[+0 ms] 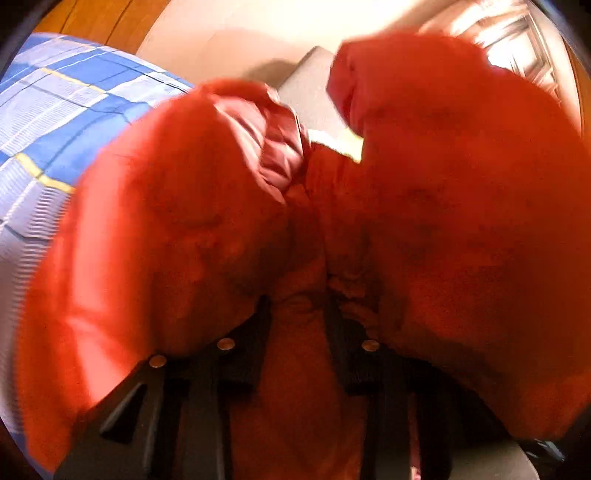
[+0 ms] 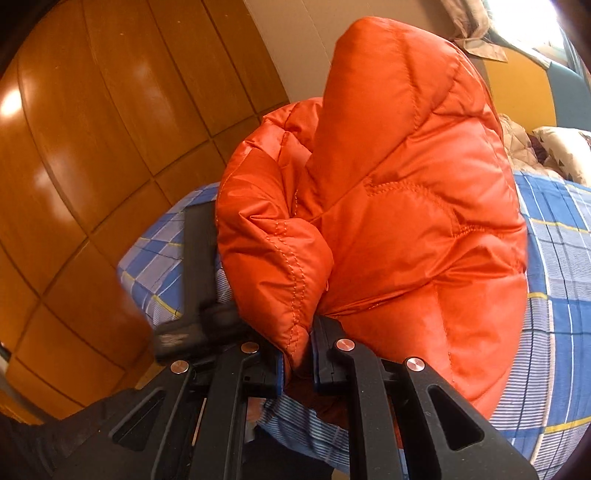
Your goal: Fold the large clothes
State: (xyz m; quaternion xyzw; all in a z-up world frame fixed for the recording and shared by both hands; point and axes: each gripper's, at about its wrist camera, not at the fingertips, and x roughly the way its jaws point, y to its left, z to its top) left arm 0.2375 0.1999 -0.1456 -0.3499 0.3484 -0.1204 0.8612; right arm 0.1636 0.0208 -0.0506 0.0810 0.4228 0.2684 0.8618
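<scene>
A puffy orange quilted jacket (image 1: 443, 192) fills the left wrist view, blurred and bunched in two big lobes. My left gripper (image 1: 297, 310) has a thick fold of it squeezed between its black fingers (image 1: 258, 332). In the right wrist view the same jacket (image 2: 399, 206) hangs in a rounded heap above the bed. My right gripper (image 2: 299, 343) is shut on a stitched edge of the jacket near its bottom. The fingertips of both grippers are partly buried in fabric. A black part at the jacket's left side (image 2: 201, 266) looks like the other gripper.
The bed has a blue, white and yellow checked sheet (image 2: 554, 280) (image 1: 55, 110) beneath the jacket. Glossy wooden panels (image 2: 92, 147) stand close on the left in the right wrist view. A patterned pillow (image 2: 565, 147) lies at the far right. A pale wall (image 1: 229, 33) rises behind.
</scene>
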